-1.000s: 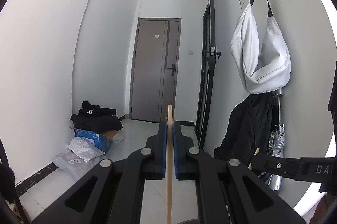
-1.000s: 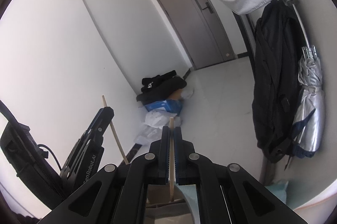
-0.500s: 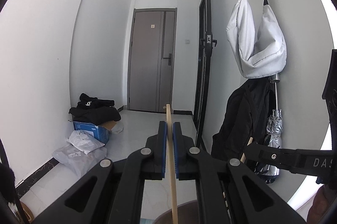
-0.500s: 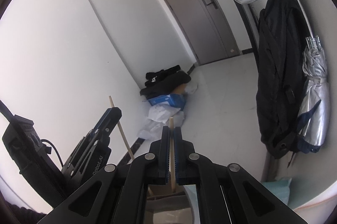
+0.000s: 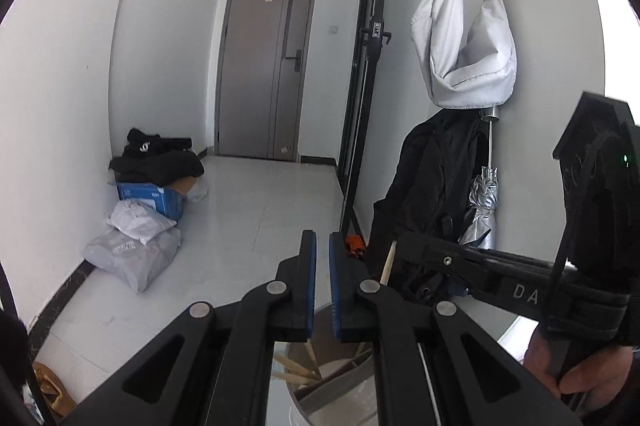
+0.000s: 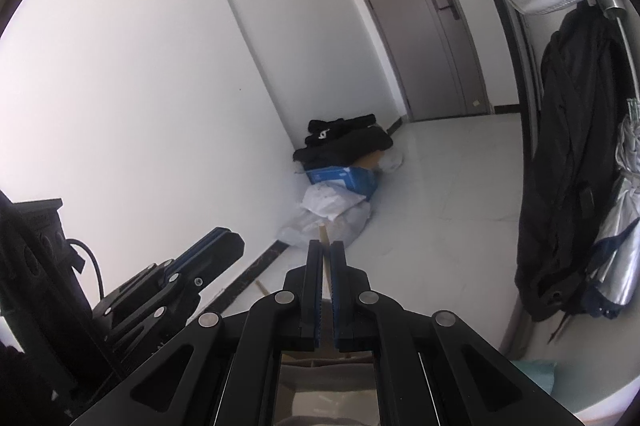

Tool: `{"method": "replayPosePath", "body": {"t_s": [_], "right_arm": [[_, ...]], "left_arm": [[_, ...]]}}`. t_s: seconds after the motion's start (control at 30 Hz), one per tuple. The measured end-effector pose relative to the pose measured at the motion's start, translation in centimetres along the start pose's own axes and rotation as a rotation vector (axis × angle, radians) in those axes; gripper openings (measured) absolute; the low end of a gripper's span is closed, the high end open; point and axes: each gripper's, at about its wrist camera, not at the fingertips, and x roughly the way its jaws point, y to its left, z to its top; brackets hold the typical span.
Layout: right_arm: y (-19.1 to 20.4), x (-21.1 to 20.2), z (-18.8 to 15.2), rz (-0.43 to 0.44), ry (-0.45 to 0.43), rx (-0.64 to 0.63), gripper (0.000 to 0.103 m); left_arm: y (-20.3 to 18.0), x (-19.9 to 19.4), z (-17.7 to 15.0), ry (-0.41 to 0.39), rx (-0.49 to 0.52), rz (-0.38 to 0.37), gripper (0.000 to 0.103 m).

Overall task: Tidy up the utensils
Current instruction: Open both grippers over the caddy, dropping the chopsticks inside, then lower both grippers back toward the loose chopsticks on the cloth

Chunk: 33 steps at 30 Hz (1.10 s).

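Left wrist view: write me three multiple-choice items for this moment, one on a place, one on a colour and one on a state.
1. Where is the blue cardboard box?
A. On the floor, under a pile of black clothes
B. Hung on a wall hook
C. Inside a round container

2. What colour is the cloth bag hanging by black straps?
A. Red
B. White
C. Green

3. How do the jaws of the left gripper stand?
A. Clamped on a wooden chopstick
B. Spread wide apart
C. Almost together, with nothing between them

Answers:
1. A, because the box sits by the left wall with the dark clothes heaped on top.
2. B, because the fabric is pale white all over.
3. C, because only a narrow slit shows between the jaws, and the floor is visible through it.
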Motion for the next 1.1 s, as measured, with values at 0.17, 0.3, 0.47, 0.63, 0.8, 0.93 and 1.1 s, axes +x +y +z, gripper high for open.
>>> {"method": "replayPosePath", "body": {"t_s": [0.17, 0.3, 0.47, 0.63, 0.8, 0.93, 1.1], "right_arm": [[0.6, -0.7, -0.9, -0.004, 0.019, 0.015, 0.012], [0.9, -3.2, -1.3, -0.018, -0.035, 0.059, 0.038], [2.5, -6.6, -3.2, -0.053, -0.074, 0.088, 0.053], [4.9, -9.6, -4.6, -0.093, -0.088, 0.069, 0.061], [7.1, -12.2, -6.2, -0.126, -0.095, 0.064, 0.069], [8.4, -13.5, -7.8, -0.139, -0.082, 0.083, 0.071], [10.2, -15.0, -9.6, -0.157, -0.08, 0.084, 0.076]], "left_arm": [[0.9, -2.3, 1.2, 0.032, -0.071, 0.055, 0.046], [1.5, -5.2, 1.5, -0.019, -0.101, 0.111, 0.074], [2.2, -7.4, 1.1, 0.018, -0.12, 0.15, 0.079], [2.5, -10.0, 0.7, 0.041, -0.151, 0.171, 0.087], [2.3, -12.4, 0.1, 0.06, -0.153, 0.172, 0.089], [1.9, -13.9, -0.6, 0.073, -0.171, 0.167, 0.089], [1.9, -15.5, -1.8, 0.071, -0.177, 0.168, 0.094]]}}
